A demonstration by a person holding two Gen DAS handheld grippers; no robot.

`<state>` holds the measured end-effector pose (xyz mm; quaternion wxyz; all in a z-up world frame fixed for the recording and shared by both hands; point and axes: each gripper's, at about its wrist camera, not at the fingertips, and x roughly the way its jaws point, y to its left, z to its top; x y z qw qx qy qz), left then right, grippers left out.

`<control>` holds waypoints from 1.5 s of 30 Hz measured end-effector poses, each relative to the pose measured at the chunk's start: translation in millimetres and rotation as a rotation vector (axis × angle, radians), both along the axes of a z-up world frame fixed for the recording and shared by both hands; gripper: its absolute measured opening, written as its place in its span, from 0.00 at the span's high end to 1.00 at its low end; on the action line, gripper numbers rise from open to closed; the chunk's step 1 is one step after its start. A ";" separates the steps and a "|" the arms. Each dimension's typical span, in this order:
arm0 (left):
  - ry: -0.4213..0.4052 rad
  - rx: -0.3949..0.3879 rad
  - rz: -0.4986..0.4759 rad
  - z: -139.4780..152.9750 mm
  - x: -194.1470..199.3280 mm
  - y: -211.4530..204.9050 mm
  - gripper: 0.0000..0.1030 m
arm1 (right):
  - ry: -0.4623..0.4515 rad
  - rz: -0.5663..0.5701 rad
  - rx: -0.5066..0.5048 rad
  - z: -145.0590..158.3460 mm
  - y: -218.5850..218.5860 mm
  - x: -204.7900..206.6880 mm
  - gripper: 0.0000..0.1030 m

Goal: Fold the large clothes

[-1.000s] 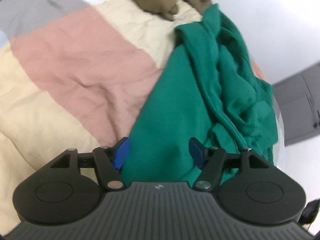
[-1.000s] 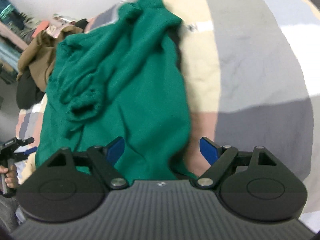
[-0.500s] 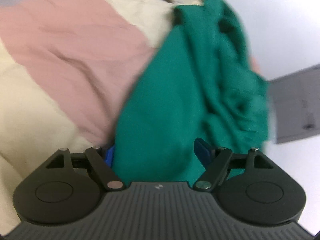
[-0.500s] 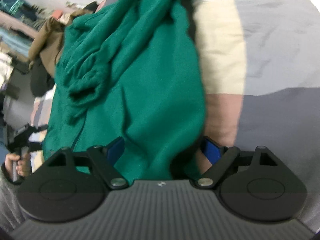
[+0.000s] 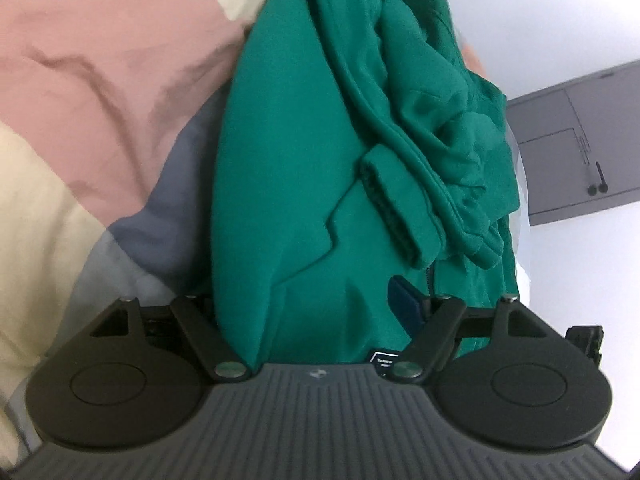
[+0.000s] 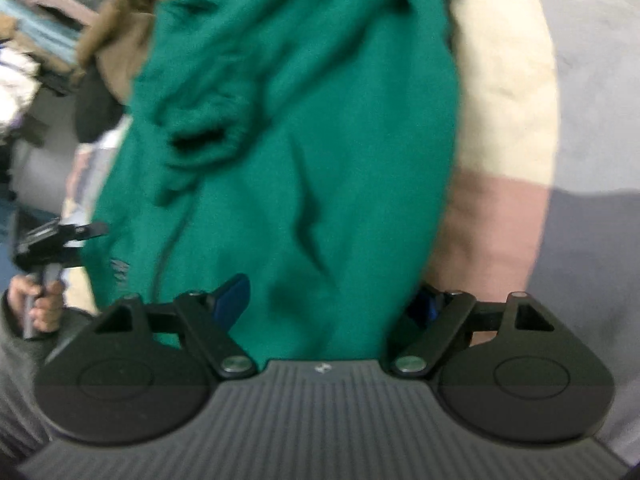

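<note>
Status: early, no clean fold in place yet. The green top (image 5: 304,140) lies on the striped bed cover (image 5: 100,80), running lengthwise from 6 to 12 o'clock in both wrist views. Its body panel is fairly smooth on one side. The other side is bunched, with a sleeve cuff (image 5: 400,208) and rumpled fabric piled toward 2 o'clock in the left view and toward 10 o'clock in the right view. The left tool (image 5: 308,300) is released and its jaws have just been opening. They straddle the near edge of the top with cloth between them: the 9 o'clock pad is hidden behind the fabric, the 3 o'clock pad shows and stands clear of the fold, so nothing is pinched. The right tool (image 6: 328,300) is also released. Its jaws have just eased in slightly, and they straddle the same near edge at the opposite corner, with cloth between them but no visible clamp. The right view is blurred, so contact at its 3 o'clock pad is not certain. At 9 o'clock in that view a hand (image 6: 36,304) holds the other tool's grip. A brown garment (image 6: 116,40) waits at 11 o'clock, unfolded as far as can be seen. Judgement: this is the pre-grasp step on the two near corners. Left to do: clamp both corners, lift and straighten, tuck in the sleeves, fold the body, then deal with the remaining clothes.
</note>
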<state>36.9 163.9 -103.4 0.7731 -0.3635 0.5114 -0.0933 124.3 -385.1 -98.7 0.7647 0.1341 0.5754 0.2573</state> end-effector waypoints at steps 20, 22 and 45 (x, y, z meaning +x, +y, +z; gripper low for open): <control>-0.100 0.065 -0.022 20.8 -20.3 16.4 0.83 | -0.164 0.137 -0.114 32.0 38.9 -5.5 0.86; -0.161 0.029 -0.004 33.9 -28.0 23.2 0.84 | -0.206 0.123 -0.090 47.6 37.0 -11.0 0.88; -0.459 -0.409 0.043 132.2 -159.4 43.4 0.86 | -0.496 -0.086 0.381 171.1 -49.0 -143.4 0.89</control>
